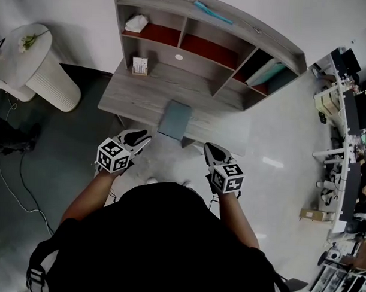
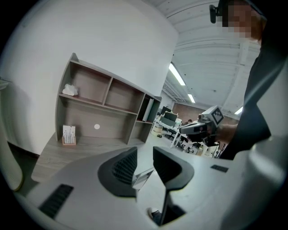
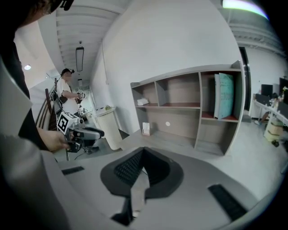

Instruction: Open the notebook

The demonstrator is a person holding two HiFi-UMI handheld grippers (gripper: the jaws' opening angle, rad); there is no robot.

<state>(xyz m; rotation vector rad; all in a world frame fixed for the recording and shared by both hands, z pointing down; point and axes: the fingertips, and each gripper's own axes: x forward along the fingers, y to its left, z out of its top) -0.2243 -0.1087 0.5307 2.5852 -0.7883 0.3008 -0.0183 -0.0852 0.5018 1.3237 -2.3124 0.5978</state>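
A closed, grey-blue notebook (image 1: 175,120) is seen lying flat on the wooden tabletop (image 1: 137,93), close to its front edge and roughly at the middle of its width. Nothing is laid on its cover.

The left gripper (image 1: 138,136) is held in front of the tabletop, to the left of the notebook and apart from it. In the left gripper view its jaws are shown parted, with a clear gap between the ribbed pads, and nothing is caught between them (image 2: 145,152).

The right gripper (image 1: 211,149) is held on the other side, to the right of the notebook and a little further back from the tabletop. Its jaws are seen brought together at the tips in the right gripper view (image 3: 143,150), and nothing is held in them.

The notebook is touched by neither gripper.

A shelf unit (image 1: 235,24) is set along the back of the tabletop. A small card stand (image 1: 140,65) is placed below its left compartment, a white object (image 1: 136,22) is kept in the upper left one, and teal books (image 1: 266,72) are leaned in the right one. A white cylindrical stand (image 1: 50,75) is found on the floor to the left.
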